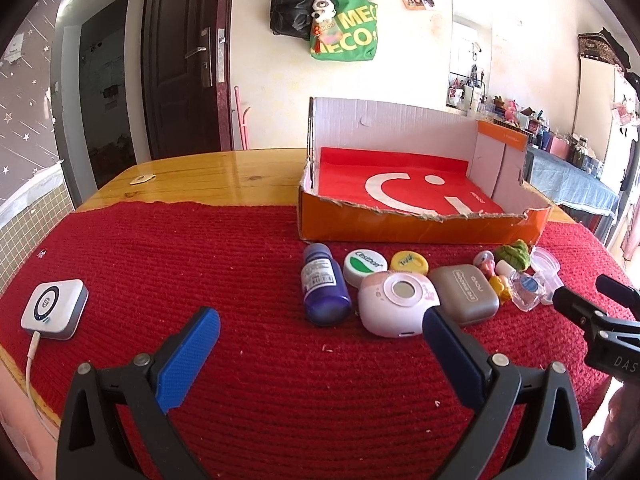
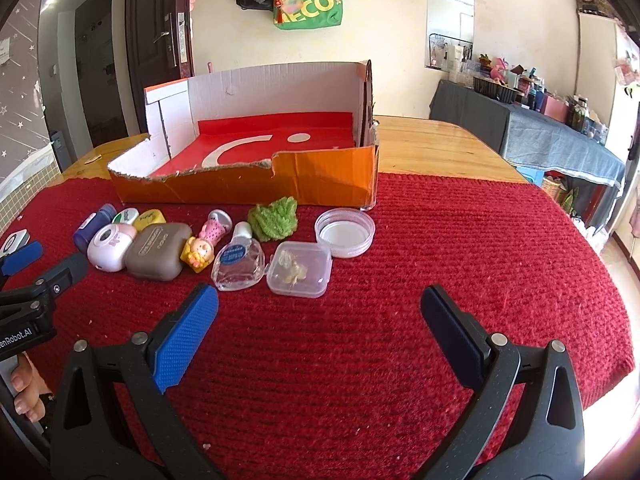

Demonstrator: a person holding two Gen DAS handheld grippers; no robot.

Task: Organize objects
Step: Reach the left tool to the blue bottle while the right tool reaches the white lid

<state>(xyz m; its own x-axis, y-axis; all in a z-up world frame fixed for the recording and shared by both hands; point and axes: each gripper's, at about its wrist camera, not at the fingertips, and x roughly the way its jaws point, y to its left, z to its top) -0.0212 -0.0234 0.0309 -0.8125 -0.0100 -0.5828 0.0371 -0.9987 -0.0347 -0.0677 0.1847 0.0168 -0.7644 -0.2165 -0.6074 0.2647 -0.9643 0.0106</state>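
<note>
An orange cardboard box [image 1: 420,232] [image 2: 248,186] with a red lining stands open on the red mat. In front of it lies a row of small things: a blue bottle [image 1: 324,290] [image 2: 94,224], a white-green lid [image 1: 365,266], a yellow lid [image 1: 409,262], a pink round device [image 1: 394,306] [image 2: 110,246], a brown case [image 1: 466,294] [image 2: 158,250], a doll figure [image 2: 202,246], a clear bottle [image 2: 238,262], a green fuzzy piece [image 2: 274,218], a clear square box [image 2: 300,268] and a round clear lid [image 2: 345,232]. My left gripper [image 1: 320,328] is open, hanging just short of the pink device. My right gripper [image 2: 320,308] is open, short of the clear box.
A white device [image 1: 54,308] with a cable lies at the mat's left side. Bare wooden tabletop [image 1: 208,178] extends behind the mat. A hand [image 2: 26,392] holds the left gripper's handle. A cluttered side table [image 2: 560,136] stands at the right.
</note>
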